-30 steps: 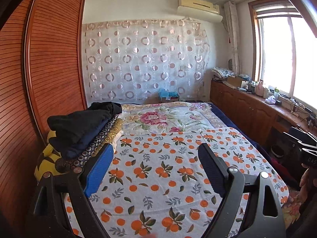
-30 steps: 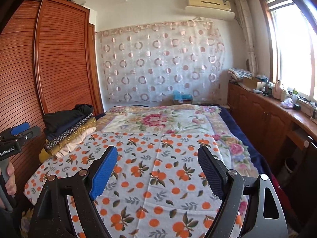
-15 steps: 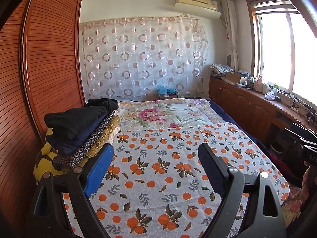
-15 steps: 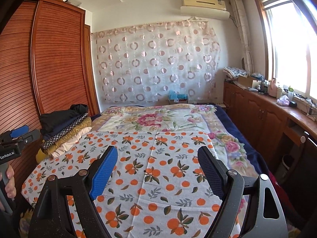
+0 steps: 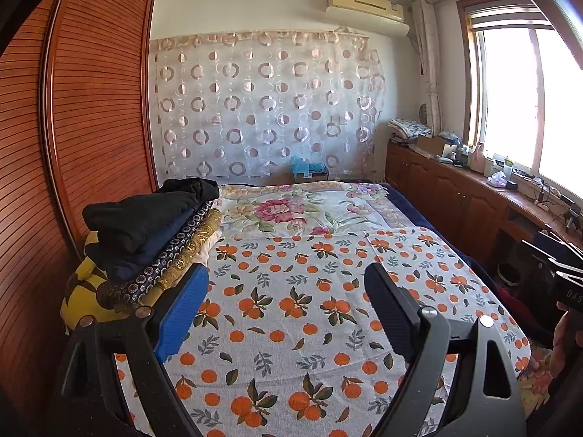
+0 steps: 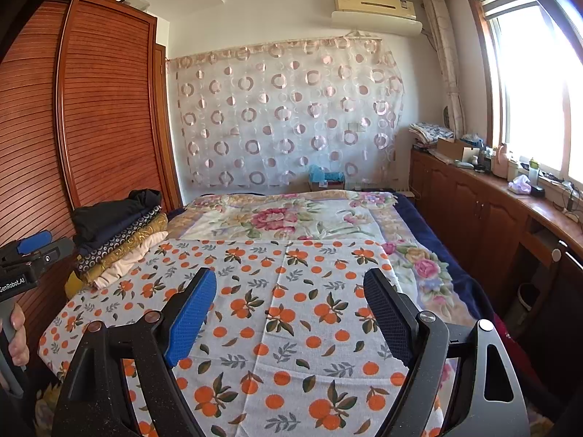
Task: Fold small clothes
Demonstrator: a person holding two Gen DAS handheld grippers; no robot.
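A stack of folded clothes (image 5: 145, 240), black on top with patterned, gold and cream layers below, sits at the bed's left edge; it also shows in the right wrist view (image 6: 116, 233). My left gripper (image 5: 284, 306) is open and empty, held above the orange-print sheet (image 5: 309, 309), with the stack just beyond its blue left finger. My right gripper (image 6: 288, 309) is open and empty above the same sheet (image 6: 291, 327). The left gripper's body shows at the left edge of the right wrist view (image 6: 25, 258).
A wooden slatted wardrobe (image 5: 73, 138) stands along the bed's left side. A wooden cabinet counter (image 6: 510, 218) with clutter runs under the window on the right. A floral blanket (image 5: 309, 211) covers the far half of the bed. A circle-pattern curtain (image 6: 288, 116) hangs behind.
Both cameras have tilted up and drawn back slightly, so the bed sits lower in view. Both grippers stay open and empty.
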